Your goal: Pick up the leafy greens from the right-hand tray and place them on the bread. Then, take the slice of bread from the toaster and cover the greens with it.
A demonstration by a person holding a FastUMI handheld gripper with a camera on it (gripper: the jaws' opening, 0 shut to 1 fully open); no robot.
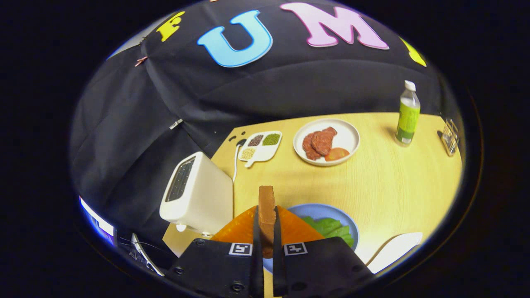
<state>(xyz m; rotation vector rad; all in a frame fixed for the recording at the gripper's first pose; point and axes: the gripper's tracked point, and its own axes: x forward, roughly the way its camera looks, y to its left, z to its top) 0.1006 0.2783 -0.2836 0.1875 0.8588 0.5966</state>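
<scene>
One two-finger gripper (267, 231) shows at the near edge, its two black fingers (256, 231) drawn narrow and pressing from both sides on one slice of bread (267, 209). The slice is brown, stands upright on its edge between the fingers, and rises above their tips.

Just beyond and below the fingers sits one blue plate (327, 210) holding the leafy greens (331, 227), a single green heap on its right half. Orange pieces (242, 227) spread out on either side of the fingers, lying over the plate's near left part; what they are cannot be told. The held slice and the fingers hide the middle of this plate.

To the left of the fingers stands one white toaster (198, 194), its slots facing up, at the left edge of the light wooden table (393, 182). A white cord (236, 163) runs from behind it.

Farther back there are two white dishes: one divided tray (261, 148) with three compartments of dark, green and pale grains, and one round plate (348, 138) carrying reddish meat slices (319, 142), about three, and one orange slice (336, 154). One bottle with a green label (408, 114) stands upright at the far right, with one small clear container (449, 136) beside it at the table's edge. One white tray (395, 248) lies near the right of the blue plate, partly cut off.
</scene>
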